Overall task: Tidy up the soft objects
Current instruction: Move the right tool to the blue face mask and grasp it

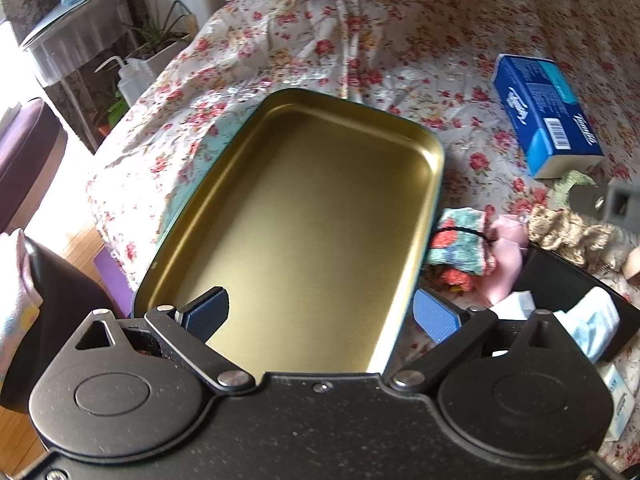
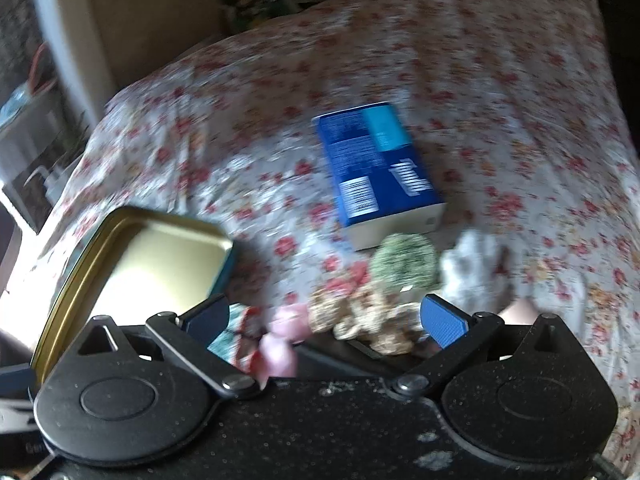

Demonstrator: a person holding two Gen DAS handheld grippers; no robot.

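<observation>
On the bed's floral sheet (image 1: 420, 40), an open gold-lined tin (image 1: 304, 216) sits empty, mouth up. Likely the bin for the soft stuff.

Left gripper (image 1: 320, 318): fingers spread wide, holding nothing. One pad is over the tin's inside, the other just outside its right wall, so it straddles that wall near the close corner. My guess: about to steady or shift the tin, though contact can't be confirmed.

Right gripper (image 2: 326, 320): fingers also apart and empty, aimed at the soft pile just beyond them: pink fabric (image 2: 280, 344), a beige crochet piece (image 2: 360, 320), a green knitted piece (image 2: 404, 260), something white and fluffy (image 2: 476, 268). Looks like a first pick is being lined up; nothing is in the tin yet.

View differences:
- Left wrist: sharp. Shows the tin's bare floor, a floral knitted piece with a black hair tie (image 1: 460, 240) close beside the tin, plus a dark tray (image 1: 560, 280) holding white packets.
- Right wrist: motion-blurred. Shows the white fluffy item and the full blue tissue box (image 2: 380, 168) just behind the pile.
</observation>
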